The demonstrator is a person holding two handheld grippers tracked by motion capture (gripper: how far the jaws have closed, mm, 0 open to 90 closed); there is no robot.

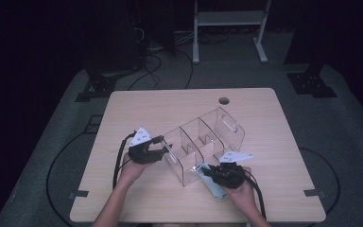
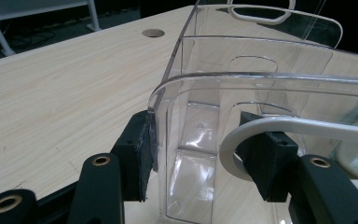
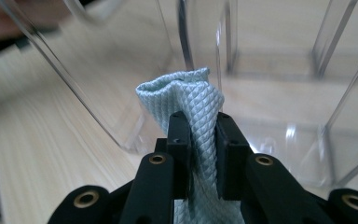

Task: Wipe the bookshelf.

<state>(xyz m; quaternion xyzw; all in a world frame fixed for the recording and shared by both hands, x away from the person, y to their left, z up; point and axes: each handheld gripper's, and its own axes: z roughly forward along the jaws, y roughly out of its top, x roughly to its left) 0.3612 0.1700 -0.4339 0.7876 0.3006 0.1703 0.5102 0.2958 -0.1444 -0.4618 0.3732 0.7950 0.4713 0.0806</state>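
Dim room; grey carpet [image 1: 52,142]; light wooden table [image 1: 170,104]; white rack [image 1: 229,19] behind; floor cables [image 1: 156,61].

**No readable text**

No word, label, brand or number can be read anywhere. The grey three-cornered plates on the grippers carry small dark dots — too small to make out as any sign. The clear organizer [image 1: 203,142], the pale blue cloth [image 3: 196,121] and the wooden table [image 1: 137,109] bear no print.

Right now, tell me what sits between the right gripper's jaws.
A fold of the pale blue cloth, pinched by the right gripper in the right gripper view.
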